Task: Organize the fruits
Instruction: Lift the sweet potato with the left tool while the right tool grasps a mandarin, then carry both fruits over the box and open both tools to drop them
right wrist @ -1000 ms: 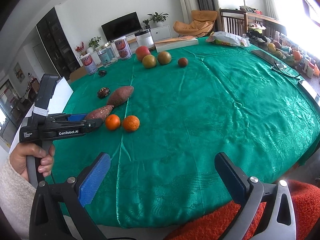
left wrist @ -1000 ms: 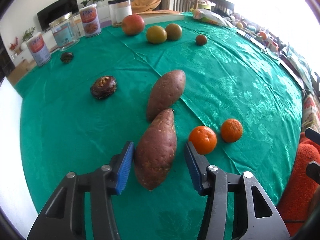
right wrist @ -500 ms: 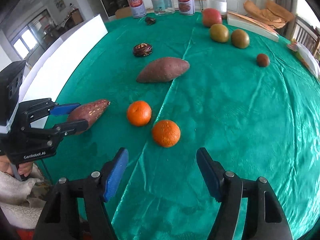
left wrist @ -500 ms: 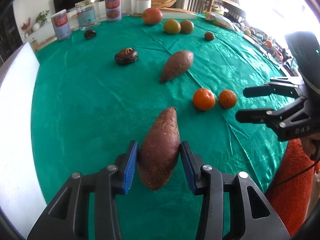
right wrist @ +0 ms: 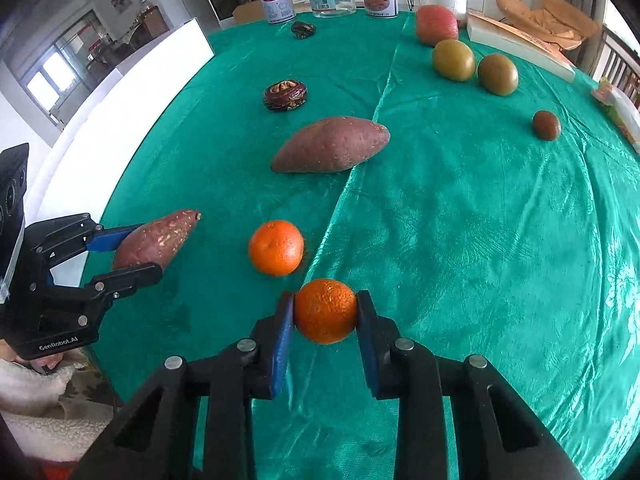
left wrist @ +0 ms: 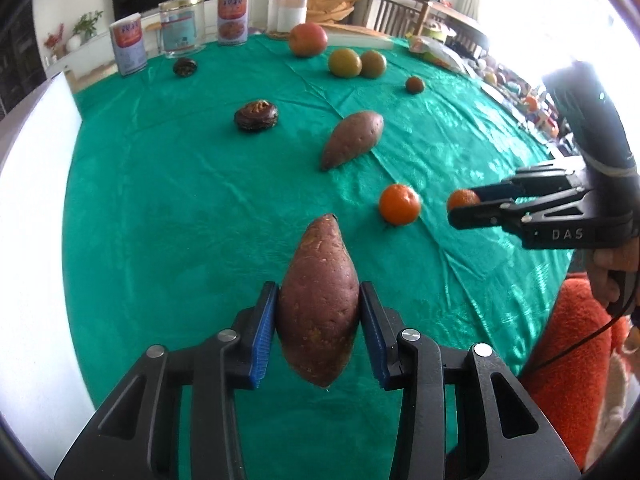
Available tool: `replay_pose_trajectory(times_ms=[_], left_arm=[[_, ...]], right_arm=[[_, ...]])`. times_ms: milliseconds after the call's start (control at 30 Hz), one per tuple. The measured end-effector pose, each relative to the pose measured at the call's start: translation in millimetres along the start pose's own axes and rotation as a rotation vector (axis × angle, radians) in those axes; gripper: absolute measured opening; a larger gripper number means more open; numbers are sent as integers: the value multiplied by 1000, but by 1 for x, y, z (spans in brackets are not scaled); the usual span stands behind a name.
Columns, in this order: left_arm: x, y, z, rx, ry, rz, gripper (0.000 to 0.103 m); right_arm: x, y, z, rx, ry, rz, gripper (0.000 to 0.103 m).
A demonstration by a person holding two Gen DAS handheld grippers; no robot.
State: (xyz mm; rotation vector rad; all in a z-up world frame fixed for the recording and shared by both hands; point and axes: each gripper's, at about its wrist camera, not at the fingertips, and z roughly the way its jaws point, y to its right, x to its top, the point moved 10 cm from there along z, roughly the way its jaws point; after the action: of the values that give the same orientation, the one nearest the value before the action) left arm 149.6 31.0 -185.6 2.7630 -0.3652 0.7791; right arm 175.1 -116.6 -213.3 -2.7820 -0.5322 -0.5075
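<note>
Left gripper marked "GenRobot.AI", clamped on near sweet potato. Right gripper, "DAS", clamped on near orange. Two sweet potatoes, two oranges; three labelled cans far.

Tablecloth glossy green satin-like cloth, creased; sweet potato matt, rough-skinned; mandarin pitted, slightly shiny.

- Near sweet potato: reddish-brown, scuffed, pointed tip aimed away, clamped between blue pads at the near left.
- Second sweet potato: lies on its side mid-table on the green cloth.
- Near orange: pinched between blue pads.
- Second orange: rests just beyond it.
- Red fruit, two greenish fruits and a small brown fruit: far right.
</note>
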Motion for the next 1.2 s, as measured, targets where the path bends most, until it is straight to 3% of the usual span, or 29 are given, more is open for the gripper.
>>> replay_pose_trajectory(times_ms=[100,200,267,333,433,633,800,933,1033,1200], left_arm=[[11,-4,-57,-73,87,-78,41],[23,-26,-135,-95,210,-147,41],[26,-55,-183,-42,288,-194,41],[21,-92,-219,64,332,-239,41],[-7,-153,-233,257,301,-301,41],[-82,-238,-178,405,106,-457,41],[-110,-263,-158,431,49,-513,41],[-111,-268,-158,449,54,-516,47],[-95,-263,-171,474,112,-497,67],[-39,-216,-195,497,305,-340,84]], right_arm=[[-1,-34,-25,49,-11,-30,30],[17,-102,-65,158,49,-120,30],[36,-156,-92,241,107,-188,30],[56,-212,-104,316,149,-251,30],[70,-292,-90,388,143,-357,30],[70,-384,-3,339,30,-490,30],[66,-397,52,249,-75,-524,31],[75,-394,59,240,-70,-487,35],[79,-380,41,268,-25,-447,42],[78,-317,-6,254,124,-356,58]])
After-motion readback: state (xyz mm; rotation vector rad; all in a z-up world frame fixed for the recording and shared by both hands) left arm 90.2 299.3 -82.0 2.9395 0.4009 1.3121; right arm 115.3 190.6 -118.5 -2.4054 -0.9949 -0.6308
